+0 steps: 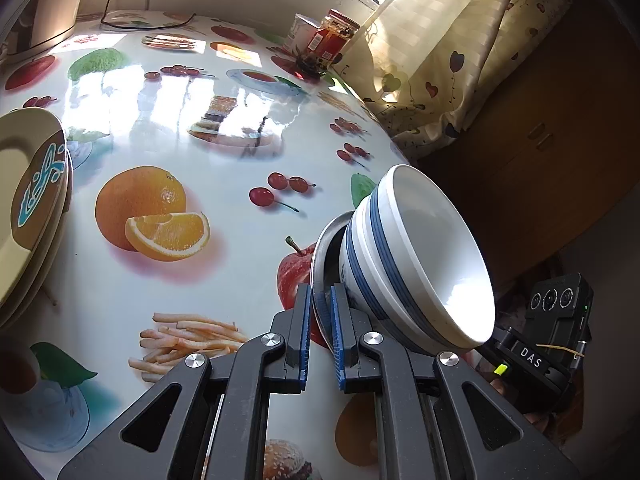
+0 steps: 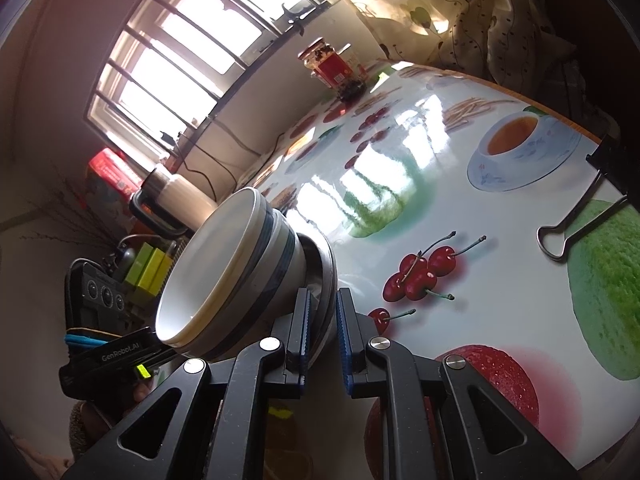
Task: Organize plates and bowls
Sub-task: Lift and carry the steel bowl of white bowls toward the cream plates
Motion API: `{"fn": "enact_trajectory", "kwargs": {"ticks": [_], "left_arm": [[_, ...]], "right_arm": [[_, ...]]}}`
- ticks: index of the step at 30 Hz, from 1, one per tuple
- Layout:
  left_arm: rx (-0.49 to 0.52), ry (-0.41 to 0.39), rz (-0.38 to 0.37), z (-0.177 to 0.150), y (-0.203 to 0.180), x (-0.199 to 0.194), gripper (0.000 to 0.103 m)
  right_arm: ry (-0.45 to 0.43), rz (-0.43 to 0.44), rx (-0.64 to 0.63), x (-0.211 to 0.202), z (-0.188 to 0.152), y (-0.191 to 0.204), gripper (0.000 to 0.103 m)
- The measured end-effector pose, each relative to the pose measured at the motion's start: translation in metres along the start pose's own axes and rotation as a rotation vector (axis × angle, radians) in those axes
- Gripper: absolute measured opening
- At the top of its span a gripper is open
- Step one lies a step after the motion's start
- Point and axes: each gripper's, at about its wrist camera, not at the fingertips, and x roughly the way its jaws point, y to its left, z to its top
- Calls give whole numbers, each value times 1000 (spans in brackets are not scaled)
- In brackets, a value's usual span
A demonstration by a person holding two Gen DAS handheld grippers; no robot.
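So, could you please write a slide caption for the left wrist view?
Left gripper pinching the rim of a metal dish carrying stacked blue-striped bowls above a fruit-print tablecloth.

A glossy, smooth plastic cloth printed with fruit is seen on the table. The stacked bowls look like glazed ceramic, shiny white with blue bands. Under them a dull grey metal plate is held. The gripper pads are ribbed blue rubber on matt black plastic. The curtain is soft cloth.
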Motion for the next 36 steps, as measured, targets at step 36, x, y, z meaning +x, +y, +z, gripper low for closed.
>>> {"fn": "enact_trajectory", "kwargs": {"ticks": [36], "left_arm": [[2, -23, -39, 2, 4, 3, 9]], "right_arm": [[-35, 26, -29, 5, 5, -6, 12]]}}
